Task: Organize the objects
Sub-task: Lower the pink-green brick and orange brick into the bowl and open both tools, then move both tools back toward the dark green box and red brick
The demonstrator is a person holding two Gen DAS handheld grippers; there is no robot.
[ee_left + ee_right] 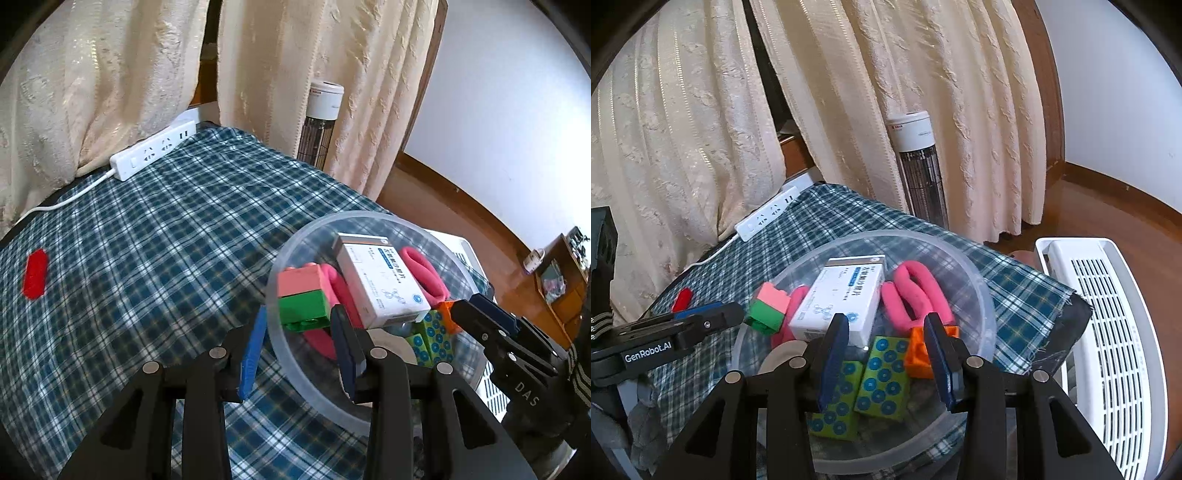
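Both grippers sit at the clear bowl (975, 280) on the plaid cloth (166, 221), and neither one grips an object.

Your left gripper (301, 339) straddles the bowl's near rim, one finger outside and one inside; whether the pads press the wall I cannot tell. Your right gripper (886, 354) hangs over the bowl with its jaws apart and nothing clamped. Inside the bowl lie a white box (838, 299), a pink-and-green block (768, 304), a pink loop (916, 291), an orange piece (919, 354) and two green dotted boxes (882, 380). One red piece (36, 272) lies on the cloth, well apart from the bowl. A white power strip (151, 151) rests at the cloth's far edge.
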